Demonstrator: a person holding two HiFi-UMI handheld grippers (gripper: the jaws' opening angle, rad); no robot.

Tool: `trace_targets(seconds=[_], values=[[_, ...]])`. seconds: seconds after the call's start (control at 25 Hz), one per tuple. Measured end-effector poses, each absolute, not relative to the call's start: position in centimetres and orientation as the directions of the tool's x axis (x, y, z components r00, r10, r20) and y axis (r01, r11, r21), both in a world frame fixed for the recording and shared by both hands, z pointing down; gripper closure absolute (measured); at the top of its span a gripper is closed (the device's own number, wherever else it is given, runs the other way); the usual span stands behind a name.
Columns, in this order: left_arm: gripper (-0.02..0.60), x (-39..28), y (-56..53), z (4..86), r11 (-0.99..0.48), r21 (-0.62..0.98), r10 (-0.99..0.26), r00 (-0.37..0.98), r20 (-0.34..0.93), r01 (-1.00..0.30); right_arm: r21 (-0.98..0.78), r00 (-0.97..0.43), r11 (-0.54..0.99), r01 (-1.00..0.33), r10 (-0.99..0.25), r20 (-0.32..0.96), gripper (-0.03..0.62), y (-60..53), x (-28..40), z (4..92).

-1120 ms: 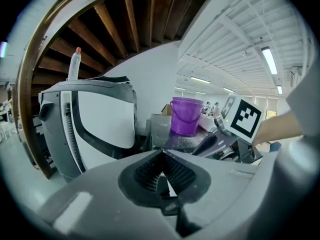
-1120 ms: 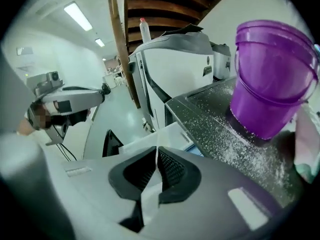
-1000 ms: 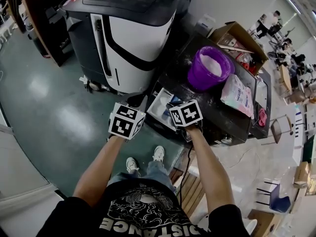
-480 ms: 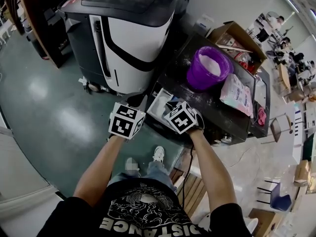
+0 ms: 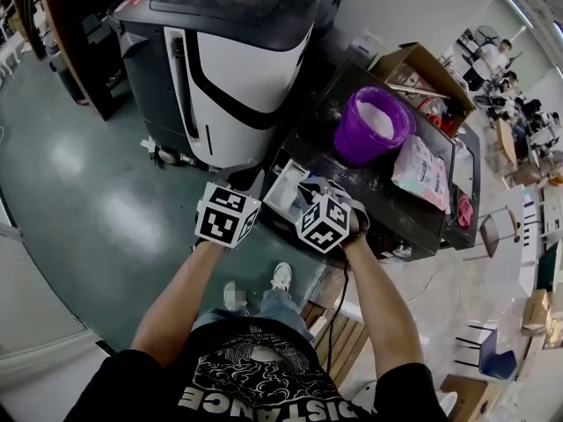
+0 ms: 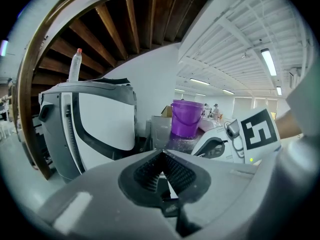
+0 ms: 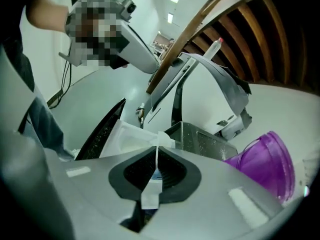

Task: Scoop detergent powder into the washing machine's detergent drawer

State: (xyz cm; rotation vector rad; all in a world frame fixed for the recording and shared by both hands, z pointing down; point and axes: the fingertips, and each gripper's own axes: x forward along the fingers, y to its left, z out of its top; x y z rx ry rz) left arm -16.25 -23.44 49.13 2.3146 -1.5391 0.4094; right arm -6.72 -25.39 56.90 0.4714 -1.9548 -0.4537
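The white detergent drawer (image 5: 283,192) stands pulled out of the dark washing machine (image 5: 400,209) at its left front. My right gripper (image 5: 308,189) is over the drawer, rolled to one side, and shut on the thin white handle of a scoop (image 7: 131,138). The scoop's bowl shows just past the right gripper (image 7: 159,150). A purple bucket (image 5: 374,123) with white powder stands on the machine top behind. My left gripper (image 5: 250,185) hangs beside the drawer's left edge; the left gripper (image 6: 161,158) has its jaws together with nothing seen in them.
A large white-and-black machine (image 5: 233,55) stands at the back left, with a bottle (image 6: 74,64) on top. On the washing machine lie a detergent bag (image 5: 424,172) and a cardboard box (image 5: 422,73). Green floor (image 5: 97,192) lies to the left. People stand far off at the right.
My right gripper has rolled over to the left and shifted slightly down-left above the drawer, tipping the scoop. The left gripper has stayed in place.
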Motion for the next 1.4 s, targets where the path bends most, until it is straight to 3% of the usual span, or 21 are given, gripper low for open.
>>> trace_targets(seconds=[0.2,0.36,0.68,1.0,1.4], values=[[0.581,-16.2,-23.4,49.1,-0.363,0.113,-0.831,0.377,0.41,-0.925,0.608,-0.381,0.794,-0.012,-0.566,0.731,0.559,-24.9,-6.4,57.0],[0.581,-16.1,-23.4,48.8,-0.368,0.111,-0.831,0.38,0.406,-0.923,0.586,-0.393,0.808,-0.055,-0.557,0.732,0.559,-24.8,-6.3,56.8],[0.58,-15.5,-23.7,48.1,-0.385,0.1,-0.827,0.391,0.404,-0.917,0.42,-0.472,0.836,-0.353,-0.546,0.692,0.559,-25.0,-6.1,53.8],[0.581,-14.0,-24.8,46.1,-0.437,0.063,-0.817,0.425,0.39,-0.897,0.266,-0.503,0.742,-0.615,-0.63,0.592,0.559,-25.9,-3.2,49.6],[0.581,-12.1,-26.4,43.5,-0.489,0.028,-0.808,0.465,0.361,-0.872,0.103,-0.502,0.596,-0.796,-0.746,0.437,0.559,-27.3,0.7,43.3]])
